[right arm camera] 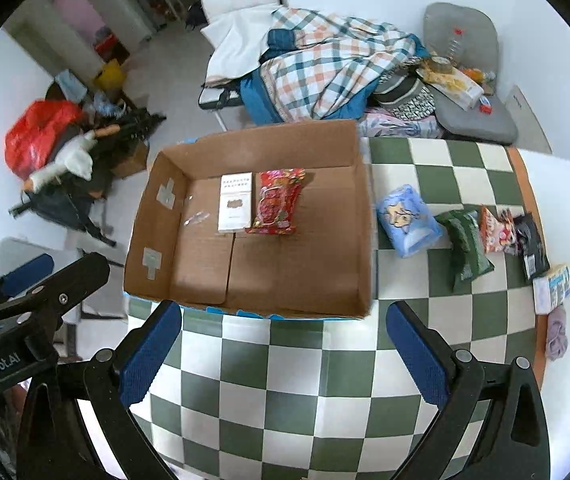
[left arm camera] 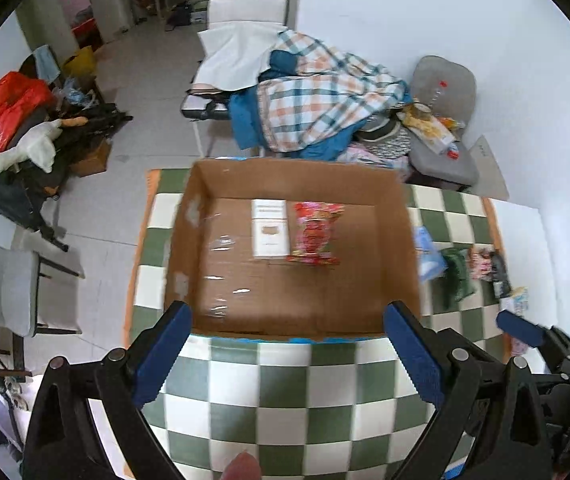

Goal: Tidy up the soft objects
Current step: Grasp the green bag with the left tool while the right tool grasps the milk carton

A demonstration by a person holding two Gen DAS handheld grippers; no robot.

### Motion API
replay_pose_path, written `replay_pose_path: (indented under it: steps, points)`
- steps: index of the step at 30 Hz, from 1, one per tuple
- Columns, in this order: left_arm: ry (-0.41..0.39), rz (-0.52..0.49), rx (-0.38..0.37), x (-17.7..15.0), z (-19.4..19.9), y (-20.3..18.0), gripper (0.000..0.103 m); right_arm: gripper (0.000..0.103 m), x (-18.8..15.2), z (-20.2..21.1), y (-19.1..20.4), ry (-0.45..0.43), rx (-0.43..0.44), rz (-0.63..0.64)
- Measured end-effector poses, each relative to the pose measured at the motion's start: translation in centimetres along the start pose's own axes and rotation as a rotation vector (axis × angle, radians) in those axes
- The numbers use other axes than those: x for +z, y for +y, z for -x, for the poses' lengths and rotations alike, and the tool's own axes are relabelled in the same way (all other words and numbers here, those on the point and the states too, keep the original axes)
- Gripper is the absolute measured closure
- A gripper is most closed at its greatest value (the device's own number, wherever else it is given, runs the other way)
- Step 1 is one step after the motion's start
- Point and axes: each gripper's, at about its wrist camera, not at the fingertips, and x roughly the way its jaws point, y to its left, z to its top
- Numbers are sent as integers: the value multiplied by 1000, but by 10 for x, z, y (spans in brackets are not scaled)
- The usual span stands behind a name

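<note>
An open cardboard box (left arm camera: 189, 240) (right arm camera: 153, 216) stands on the green-and-white checked table. Inside it lie a white pack (left arm camera: 269, 227) (right arm camera: 235, 203) and a red snack bag (left arm camera: 316, 233) (right arm camera: 277, 201), side by side. To the box's right on the table lie a blue tissue pack (right arm camera: 408, 220) (left arm camera: 428, 254), a green bag (right arm camera: 465, 249) (left arm camera: 457, 276), a red-orange bag (right arm camera: 496, 229), a black bag (right arm camera: 531, 240), a white-blue pack (right arm camera: 553, 288) and a pink cloth (right arm camera: 557, 332). My left gripper (left arm camera: 289, 350) is open and empty, just before the box's near edge. My right gripper (right arm camera: 283, 346) is open and empty, near the box's front right.
Behind the table stands a chair piled with plaid and blue cloth (right arm camera: 325, 60), and a grey chair (right arm camera: 469, 116) holding clutter. On the floor at left lie a red bag (left arm camera: 1, 116) and a goose plush (left arm camera: 29, 148). A grey seat (left arm camera: 1, 280) stands left.
</note>
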Motion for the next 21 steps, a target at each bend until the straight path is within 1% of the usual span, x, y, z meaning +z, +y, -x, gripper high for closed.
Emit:
replay_pose_path:
  steps: [3,6,9,11,13,14,16,18,21]
  points:
    - [17,-27,-46,9,-4,-39,5,0,-1,16,-42,-11,15,-83]
    - [61,-56,-98,17,-18,-87,5,0,-4,32,-103,-21,-11,-186]
    - [117,-94,-125,24,-45,-145,5,0,-8,43,-179,-23,-48,-310]
    - [164,-113,-140,28,-70,-180,5,0,-12,44,-234,-25,-78,-404]
    - [225,-120,-152,30,-98,-209,5,0,-14,38,-295,-7,-101,-509]
    - [268,-117,-162,31,-119,-225,5,0,-16,34,-316,-1,-104,-546]
    - [324,-103,-160,33,-151,-246,5,0,-16,21,-369,21,-123,-631]
    - [372,-83,-162,35,-180,-262,5,0,-17,5,-410,43,-129,-694]
    - [435,-66,-142,36,-223,-278,5,0,-18,-20,-454,85,-110,-771]
